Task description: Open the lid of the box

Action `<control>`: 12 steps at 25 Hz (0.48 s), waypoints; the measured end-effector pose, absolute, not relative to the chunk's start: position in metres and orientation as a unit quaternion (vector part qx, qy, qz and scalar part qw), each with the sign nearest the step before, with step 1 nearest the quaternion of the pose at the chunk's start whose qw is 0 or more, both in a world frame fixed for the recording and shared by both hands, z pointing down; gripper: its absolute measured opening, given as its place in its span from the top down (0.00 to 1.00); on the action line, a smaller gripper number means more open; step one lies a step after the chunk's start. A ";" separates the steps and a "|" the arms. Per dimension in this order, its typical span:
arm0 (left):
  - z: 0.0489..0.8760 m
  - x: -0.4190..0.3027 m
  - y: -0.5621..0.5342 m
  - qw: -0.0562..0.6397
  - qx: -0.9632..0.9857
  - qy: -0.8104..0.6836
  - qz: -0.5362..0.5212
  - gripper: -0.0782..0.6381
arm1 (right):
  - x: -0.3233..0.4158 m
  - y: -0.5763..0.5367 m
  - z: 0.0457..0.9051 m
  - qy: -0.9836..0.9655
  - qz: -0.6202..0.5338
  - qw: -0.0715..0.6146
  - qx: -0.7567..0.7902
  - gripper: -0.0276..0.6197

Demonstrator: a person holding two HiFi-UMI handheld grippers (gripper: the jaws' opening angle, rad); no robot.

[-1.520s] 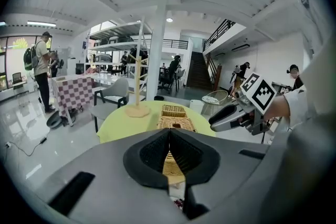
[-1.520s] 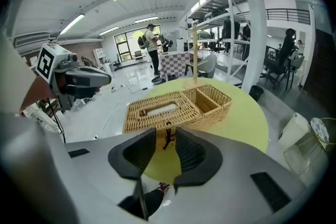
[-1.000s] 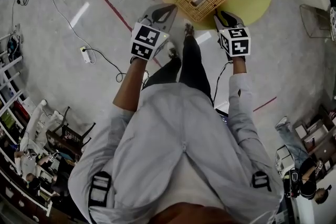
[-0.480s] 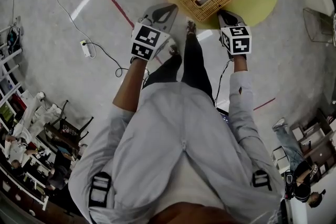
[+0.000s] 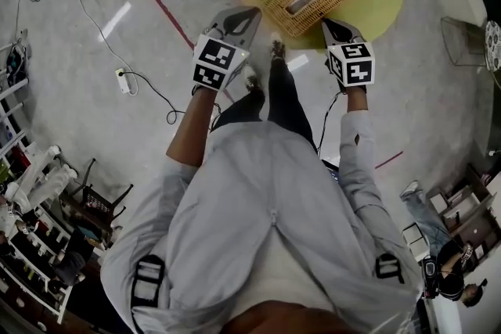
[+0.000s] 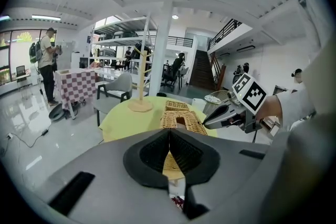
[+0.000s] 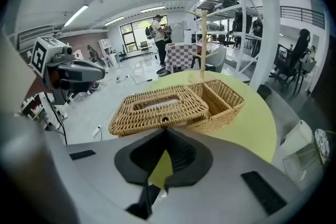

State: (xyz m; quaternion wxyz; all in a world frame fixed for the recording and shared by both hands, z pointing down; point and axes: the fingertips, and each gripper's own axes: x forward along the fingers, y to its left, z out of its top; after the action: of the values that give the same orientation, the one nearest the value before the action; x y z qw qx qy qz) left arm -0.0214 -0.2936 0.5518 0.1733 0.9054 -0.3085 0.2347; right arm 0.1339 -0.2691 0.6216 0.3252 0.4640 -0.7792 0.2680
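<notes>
You are holding the right gripper low at the near edge of the wicker box, which is sitting on the round yellow table; its jaws have just been closing, and they are now clamping the lid at the small knob on its front edge; the lid, woven with a long slot in its top, is covering the box's nearer part, while the farther compartment is lying open; whether the lid is rising off the rim is hard to tell. You are keeping the left gripper out to the box's left, off the table's edge and touching nothing; its jaws are resting together with nothing between them, and it is pointing toward the box. A wooden stand is standing upright on the table beyond the box. From the head view, both grippers are reaching forward, one on each side of the box's near end.
</notes>
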 end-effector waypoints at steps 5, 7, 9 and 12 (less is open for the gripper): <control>0.528 -0.026 -0.298 0.160 0.907 -0.322 0.218 0.85 | 0.129 -0.273 0.593 -0.792 0.250 0.325 0.452 0.91; 0.520 -0.028 -0.303 0.156 0.907 -0.329 0.211 0.85 | 0.128 -0.279 0.582 -0.797 0.239 0.324 0.449 0.91; 0.514 -0.030 -0.308 0.153 0.907 -0.334 0.206 0.85 | 0.126 -0.286 0.571 -0.802 0.229 0.321 0.448 0.91; 0.507 -0.036 -0.315 0.150 0.905 -0.344 0.200 0.85 | 0.120 -0.297 0.554 -0.811 0.218 0.313 0.444 0.91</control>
State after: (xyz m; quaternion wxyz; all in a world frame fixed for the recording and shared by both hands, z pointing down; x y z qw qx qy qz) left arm -0.0359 -0.3151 0.5072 0.1497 0.9049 -0.3442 0.2005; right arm 0.1196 -0.2974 0.5544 0.3131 0.4444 -0.8105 0.2178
